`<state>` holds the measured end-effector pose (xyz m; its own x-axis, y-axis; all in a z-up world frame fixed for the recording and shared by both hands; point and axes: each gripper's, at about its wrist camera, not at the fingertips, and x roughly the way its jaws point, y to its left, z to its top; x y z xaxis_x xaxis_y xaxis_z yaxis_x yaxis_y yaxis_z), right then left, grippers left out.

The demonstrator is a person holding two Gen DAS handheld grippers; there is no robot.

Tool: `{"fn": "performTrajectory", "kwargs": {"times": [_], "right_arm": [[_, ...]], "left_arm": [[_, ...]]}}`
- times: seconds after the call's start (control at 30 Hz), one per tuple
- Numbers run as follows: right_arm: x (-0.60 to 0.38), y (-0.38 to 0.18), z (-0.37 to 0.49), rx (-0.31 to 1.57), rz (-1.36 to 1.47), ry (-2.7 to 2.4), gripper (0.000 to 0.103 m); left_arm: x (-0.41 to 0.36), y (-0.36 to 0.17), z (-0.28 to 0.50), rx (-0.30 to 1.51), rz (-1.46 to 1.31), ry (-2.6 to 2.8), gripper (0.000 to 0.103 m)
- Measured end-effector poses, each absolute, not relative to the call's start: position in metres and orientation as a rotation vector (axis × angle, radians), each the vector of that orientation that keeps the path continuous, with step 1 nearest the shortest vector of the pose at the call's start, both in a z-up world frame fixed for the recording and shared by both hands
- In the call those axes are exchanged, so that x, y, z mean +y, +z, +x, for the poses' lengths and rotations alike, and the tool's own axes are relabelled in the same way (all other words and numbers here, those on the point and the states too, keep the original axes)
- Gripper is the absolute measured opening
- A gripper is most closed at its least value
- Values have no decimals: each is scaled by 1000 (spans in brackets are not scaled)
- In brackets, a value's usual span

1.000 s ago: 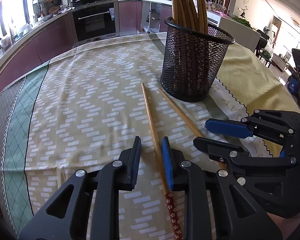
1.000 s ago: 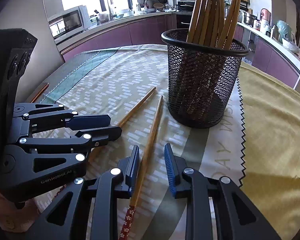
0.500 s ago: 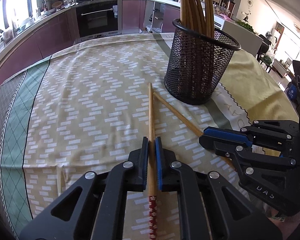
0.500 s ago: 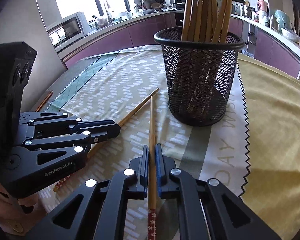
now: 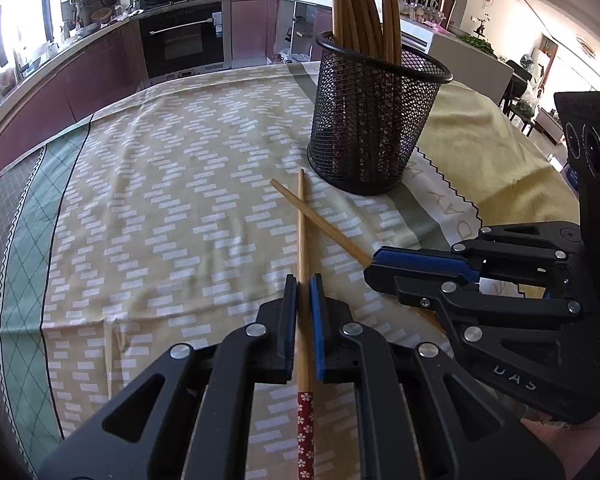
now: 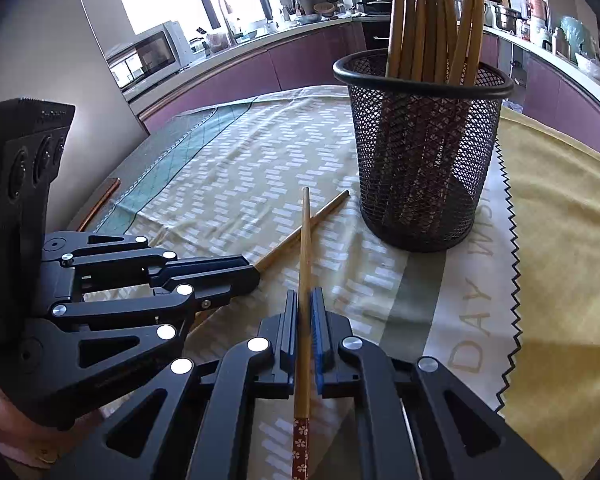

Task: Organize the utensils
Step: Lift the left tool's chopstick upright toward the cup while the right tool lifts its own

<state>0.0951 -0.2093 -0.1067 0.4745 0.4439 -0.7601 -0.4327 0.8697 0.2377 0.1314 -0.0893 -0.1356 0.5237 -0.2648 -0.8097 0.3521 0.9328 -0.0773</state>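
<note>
In the left wrist view, the left hand-held gripper point(image 5: 304, 280) is closed tight on a wooden chopstick point(image 5: 302, 240), with the pads pressing it from both sides. The red flowered end of this chopstick comes out toward the camera, and its plain tip points far, near the foot of the black mesh holder point(image 5: 374, 120). The holder stands upright on the patterned tablecloth point(image 5: 160, 200) of the surface and has many chopsticks standing in it. On the right, the right hand-held gripper point(image 5: 370, 266) is also closed, on a second chopstick point(image 5: 324, 224). The two chopsticks cross just in front of the holder.

In the right wrist view, the right hand-held gripper point(image 6: 305, 296) grips its chopstick point(image 6: 305, 248) firmly between narrow jaws, and the tip points far. On the left, the left hand-held gripper point(image 6: 256, 272) holds the other chopstick point(image 6: 300, 232), which passes under the first one. The mesh holder point(image 6: 420, 160) stands far right, apart from both tips.
</note>
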Motion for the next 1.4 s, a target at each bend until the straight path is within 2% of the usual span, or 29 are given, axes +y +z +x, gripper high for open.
{"fn": "performTrajectory", "kwargs": {"times": [0.33, 0.6, 1.4], "right_arm": [[-200, -108, 92, 919, -19, 520, 6], [-212, -101, 88, 882, 21, 520, 6], [-235, -59, 74, 760, 102, 565, 6]], "left_arm": [[-102, -136, 136, 941, 180, -372, 10], [-98, -133, 136, 930, 142, -353, 7], [-70, -81, 112, 830, -4, -445, 7]]}}
